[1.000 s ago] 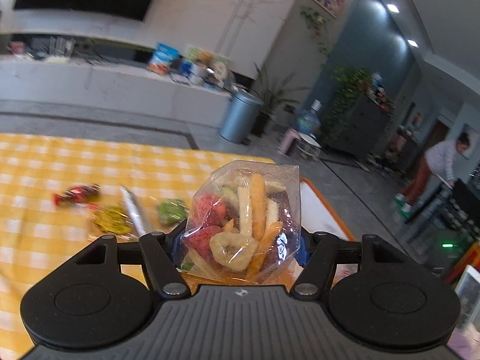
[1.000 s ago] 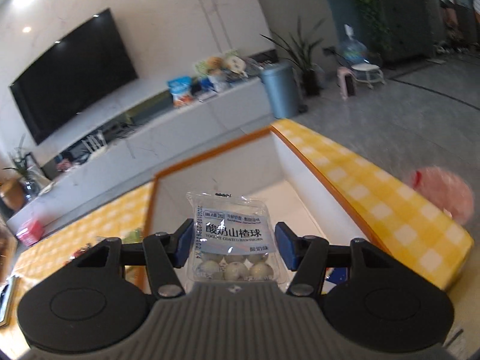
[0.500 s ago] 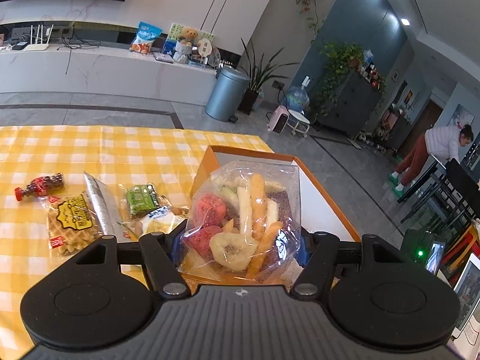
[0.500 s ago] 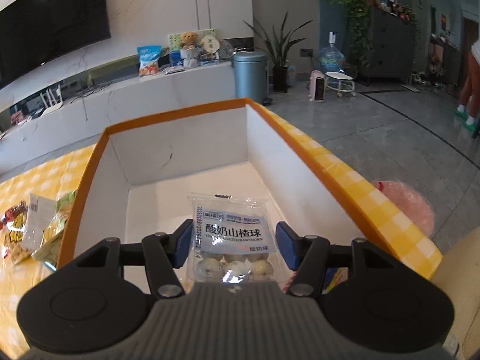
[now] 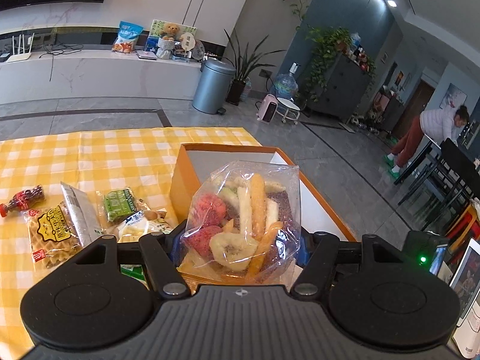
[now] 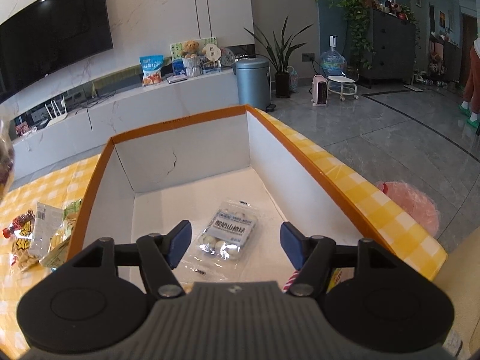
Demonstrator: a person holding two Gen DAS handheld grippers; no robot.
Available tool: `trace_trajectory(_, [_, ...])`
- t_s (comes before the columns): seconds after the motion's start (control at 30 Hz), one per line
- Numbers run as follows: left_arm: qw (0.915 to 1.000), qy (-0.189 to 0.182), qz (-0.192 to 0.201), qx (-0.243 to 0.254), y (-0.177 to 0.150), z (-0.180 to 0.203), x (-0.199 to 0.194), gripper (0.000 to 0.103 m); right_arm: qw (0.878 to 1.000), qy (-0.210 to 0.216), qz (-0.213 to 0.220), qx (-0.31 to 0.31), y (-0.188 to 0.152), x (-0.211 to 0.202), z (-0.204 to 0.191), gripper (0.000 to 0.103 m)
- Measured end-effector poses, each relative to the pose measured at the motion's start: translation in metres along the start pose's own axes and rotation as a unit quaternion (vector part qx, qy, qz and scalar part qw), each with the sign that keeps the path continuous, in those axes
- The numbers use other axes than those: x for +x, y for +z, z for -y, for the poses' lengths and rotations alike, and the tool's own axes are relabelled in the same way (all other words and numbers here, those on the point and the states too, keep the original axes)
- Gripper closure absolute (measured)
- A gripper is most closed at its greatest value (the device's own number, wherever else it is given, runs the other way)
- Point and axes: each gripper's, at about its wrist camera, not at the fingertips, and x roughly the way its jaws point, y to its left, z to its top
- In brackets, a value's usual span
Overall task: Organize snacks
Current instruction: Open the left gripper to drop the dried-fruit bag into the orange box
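Released since the earlier frame, hawthorn-ball packet lies inside orange box; right gripper opening, empty. Left gripper grasps dried-fruit bag beside box; loose snacks remain outside.

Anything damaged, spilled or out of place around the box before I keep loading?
One thing: the box's far inner wall has a jagged crack in its white lining. Nothing is spilled. The hawthorn-ball pack lies askew on the box floor under the opening right gripper, clear of its fingers. The fruit-chip bag looks intact.
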Motion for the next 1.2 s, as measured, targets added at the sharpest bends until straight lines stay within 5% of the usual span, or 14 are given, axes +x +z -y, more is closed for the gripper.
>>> trace_trajectory(0.37, [0.9989, -0.007, -0.037, 0.028, 0.011, 0.034, 0.052, 0.027, 0.994, 0.0, 0.027, 0.105, 0.004, -0.008, 0.027, 0.029])
trace_trajectory(0.83, [0.9887, 0.077, -0.086, 0.095, -0.001, 0.063, 0.114, 0.027, 0.996, 0.006, 0.028, 0.087, 0.002, -0.009, 0.026, 0.024])
trace_trajectory(1.1, [0.9891, 0.073, -0.098, 0.083, 0.004, 0.061, 0.115, 0.026, 0.997, 0.004, 0.025, 0.079, 0.003, -0.008, 0.023, 0.023])
trace_trajectory(1.2, [0.9871, 0.081, -0.093, 0.102, 0.007, 0.062, 0.112, 0.014, 0.996, 0.007, 0.027, 0.082, 0.002, -0.008, 0.023, 0.023])
